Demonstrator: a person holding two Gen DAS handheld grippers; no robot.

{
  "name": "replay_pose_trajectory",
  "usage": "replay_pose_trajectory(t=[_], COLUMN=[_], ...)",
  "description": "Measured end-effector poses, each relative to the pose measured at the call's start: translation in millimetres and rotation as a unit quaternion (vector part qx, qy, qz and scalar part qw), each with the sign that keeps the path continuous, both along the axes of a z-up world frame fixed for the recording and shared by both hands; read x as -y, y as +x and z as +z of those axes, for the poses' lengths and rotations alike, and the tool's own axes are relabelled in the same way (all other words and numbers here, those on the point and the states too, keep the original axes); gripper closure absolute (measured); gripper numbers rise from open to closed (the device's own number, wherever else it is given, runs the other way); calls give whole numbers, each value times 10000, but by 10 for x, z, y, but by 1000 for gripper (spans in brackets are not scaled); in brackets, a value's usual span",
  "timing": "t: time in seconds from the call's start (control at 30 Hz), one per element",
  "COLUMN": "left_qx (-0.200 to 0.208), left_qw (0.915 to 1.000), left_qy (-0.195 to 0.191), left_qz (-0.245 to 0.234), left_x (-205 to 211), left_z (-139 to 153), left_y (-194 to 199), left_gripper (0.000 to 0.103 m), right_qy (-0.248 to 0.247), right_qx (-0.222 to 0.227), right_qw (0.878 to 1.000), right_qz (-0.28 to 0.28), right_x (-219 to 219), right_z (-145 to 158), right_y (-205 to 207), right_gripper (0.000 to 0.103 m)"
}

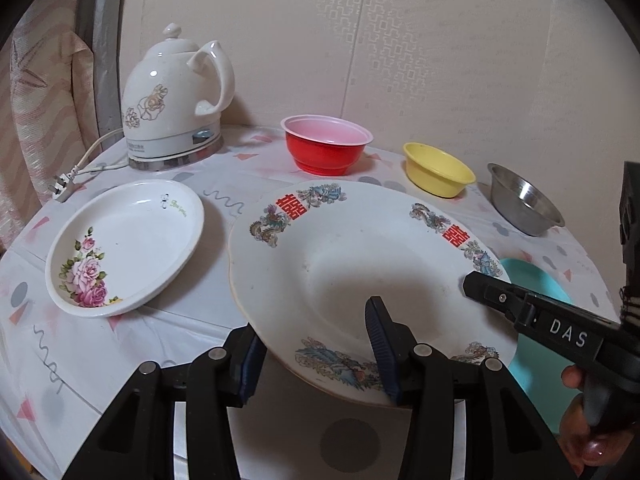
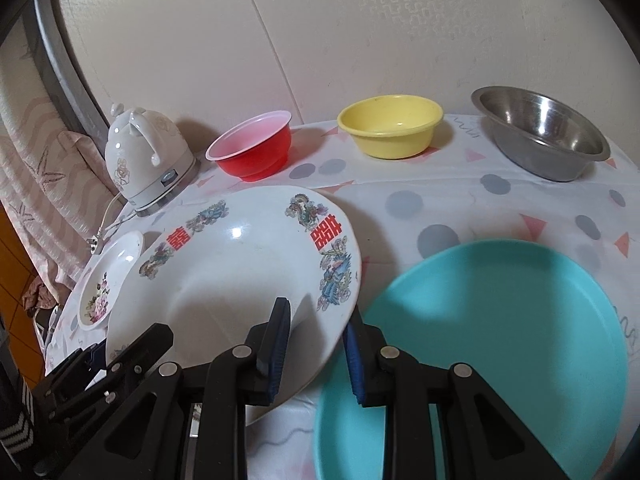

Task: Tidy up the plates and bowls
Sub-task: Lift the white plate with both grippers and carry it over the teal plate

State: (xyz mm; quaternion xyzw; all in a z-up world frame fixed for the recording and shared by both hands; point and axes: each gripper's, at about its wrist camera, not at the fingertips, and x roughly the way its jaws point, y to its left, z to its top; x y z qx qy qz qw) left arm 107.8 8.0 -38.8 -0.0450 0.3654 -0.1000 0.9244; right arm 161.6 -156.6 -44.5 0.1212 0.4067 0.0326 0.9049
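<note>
The big plate [image 1: 340, 272], white with red characters, sits mid-table between both grippers. The left gripper [image 1: 316, 354] straddles its near rim, fingers apart, one outside and one over the well; whether they press it I cannot tell. From the right wrist, the right gripper [image 2: 316, 354] straddles the plate's right edge, fingers apart, and the plate looks tilted. Only this view shows the whole teal plate [image 2: 500, 340] just beside it. The left view shows the rose dish [image 1: 124, 244] fully. Behind stand the kettle [image 1: 172, 100], red bowl [image 1: 326, 144], yellow bowl [image 1: 438, 170] and steel bowl [image 1: 524, 200]
</note>
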Motion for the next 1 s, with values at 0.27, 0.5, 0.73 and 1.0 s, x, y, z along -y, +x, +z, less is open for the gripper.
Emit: replay_pose_trajectory(t=[0.27,0.5,0.73,1.0], left_qx=[-112,48,24,189], left_qw=[9996,9992,9985,9973], left_qy=[-136,-41,-205,-159], left_qz=[-214,-390,-511,-685], left_x=[80,238,297,444], left_z=[-29,7,32,126], left_y=[-42,-133,-153,-241], left_gripper=[54,54,54,54], right_qy=[-138,-245,-482,-394], right_qx=[151,319,545,702], right_qw=[9998,9991,9972,9963], right_qz=[-6,-93,-151,-294], right_x=[94,209,235,371], right_z=[45,66,173,284], right_y=[-181,-361,-526,-724], right_gripper=[77,77,77,77])
